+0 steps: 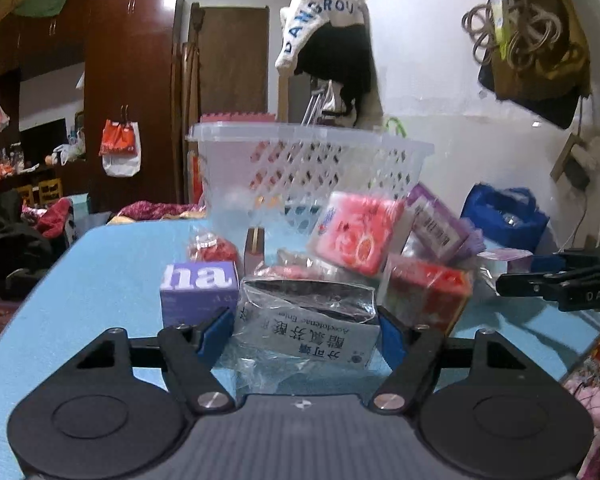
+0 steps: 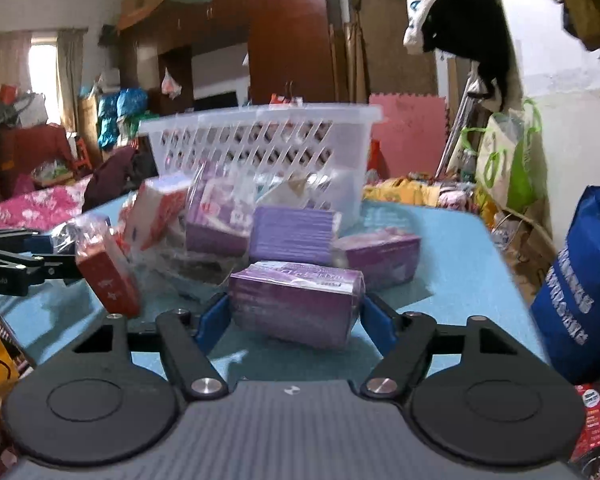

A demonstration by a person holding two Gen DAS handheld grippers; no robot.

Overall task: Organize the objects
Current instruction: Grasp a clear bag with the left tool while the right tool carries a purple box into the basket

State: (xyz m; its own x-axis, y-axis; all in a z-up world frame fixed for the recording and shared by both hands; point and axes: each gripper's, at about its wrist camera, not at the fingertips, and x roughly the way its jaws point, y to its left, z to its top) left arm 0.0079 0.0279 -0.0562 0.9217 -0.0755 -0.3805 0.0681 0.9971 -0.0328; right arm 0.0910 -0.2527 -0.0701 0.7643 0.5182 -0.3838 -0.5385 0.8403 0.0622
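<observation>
Covering the scene, blue table [image 1: 112, 264] bears white lattice basket [image 1: 300, 160] at back | packet pile just before it | left gripper [image 1: 306, 330] jaws clamped on silver medicine packet [image 1: 306, 326] | right gripper [image 2: 296, 312] jaws clamped on purple wrapped box [image 2: 296, 300]
</observation>
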